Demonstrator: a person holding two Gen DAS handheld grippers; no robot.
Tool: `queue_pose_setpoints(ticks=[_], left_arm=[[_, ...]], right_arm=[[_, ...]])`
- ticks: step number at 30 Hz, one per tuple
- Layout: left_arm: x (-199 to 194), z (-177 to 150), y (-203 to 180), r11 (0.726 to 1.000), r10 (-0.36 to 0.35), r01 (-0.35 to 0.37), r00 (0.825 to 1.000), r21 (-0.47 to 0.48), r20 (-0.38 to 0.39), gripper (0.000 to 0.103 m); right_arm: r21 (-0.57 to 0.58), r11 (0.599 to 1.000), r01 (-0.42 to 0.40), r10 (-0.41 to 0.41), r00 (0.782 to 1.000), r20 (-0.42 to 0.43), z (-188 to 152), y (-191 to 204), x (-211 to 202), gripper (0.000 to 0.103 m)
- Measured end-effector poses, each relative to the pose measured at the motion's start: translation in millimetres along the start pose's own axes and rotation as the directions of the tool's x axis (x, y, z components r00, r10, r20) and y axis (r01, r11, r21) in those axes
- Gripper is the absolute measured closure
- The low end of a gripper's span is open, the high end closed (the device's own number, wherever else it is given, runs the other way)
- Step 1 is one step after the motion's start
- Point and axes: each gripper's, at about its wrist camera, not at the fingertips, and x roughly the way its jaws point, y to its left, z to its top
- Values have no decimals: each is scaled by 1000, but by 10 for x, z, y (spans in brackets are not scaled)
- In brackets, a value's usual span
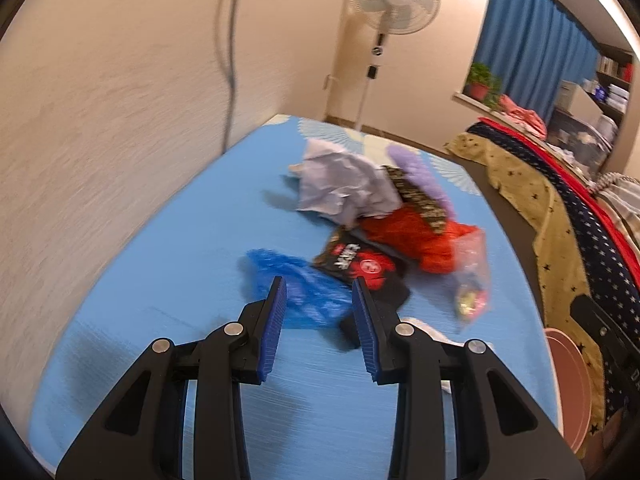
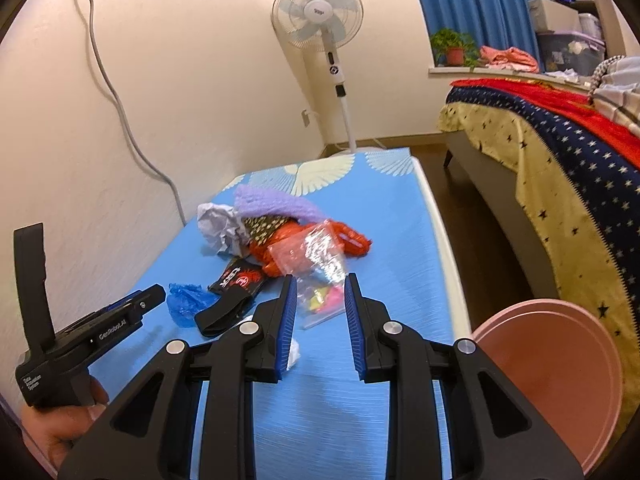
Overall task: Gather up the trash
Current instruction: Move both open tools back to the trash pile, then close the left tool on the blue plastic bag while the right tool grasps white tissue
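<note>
Table: a long surface under a bright blue cloth [image 2: 360, 400] with pale fan shapes at its far end, set against a cream wall [image 2: 160, 80].
Bed: to the right of the table, draped in a yellow, navy and red starred blanket [image 2: 560, 152].
Fan: a white standing fan [image 2: 318, 10] beyond the far end of the table, near the corner of the room.
Bin: a pink round container [image 2: 560, 380] at the table's right edge, close to the right gripper; only part of it shows.
Trash pile: loose litter lies in a heap on the middle of the table, ahead of both grippers.
Purple wrap: a pale purple bubbly sheet [image 2: 272, 202] at the far side of the heap.
Crumpled paper: a greyish-white wad [image 1: 344, 184] at the far left of the heap.
Red bag: a crumpled red plastic bag [image 1: 420, 236] in the centre, touching the paper.
Clear bag: a transparent pouch [image 2: 312, 256] with bright bits inside, lying over the red bag, just ahead of the right gripper.
Black packet: a black and red wrapper [image 1: 356, 264] on the near side of the heap.
Blue bag: a crumpled blue plastic piece [image 1: 304, 288] nearest the left gripper, at the heap's left edge.
Left gripper: [image 1: 320, 308] above the cloth with jaws spread apart and nothing between them, its tips over the blue bag and black packet.
Right gripper: [image 2: 320, 304] jaws spread apart, holding nothing, aimed at the clear bag.
</note>
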Motion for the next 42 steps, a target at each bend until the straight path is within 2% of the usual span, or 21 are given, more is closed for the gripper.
queue_pose_setpoints(ticks=[7,12,19,36,42], left_arm=[[184,6,132,999,41,-42,999,-31,-25,69],[333,-10,198,997,45,-48,998,-59,-52,69],[417,10,203,996,49,-53,997,-68,-62,68],[564,-9,186,996,49,-56,992,-64,-114,68],[579,5,182,997,42,-50,992,-59,-118,74]], right_arm=[[18,1000,-24,25,998,-56,-72,10,239,77],[29,999,-39,42,994,-99,-156,21,385,71],[27,998,-55,59,989,-136,-215,56,507,70],[5,997,-83,82,975,-207,-309,138,637,70],[-4,997,-82,79,973,-216,-314,141,642,75]])
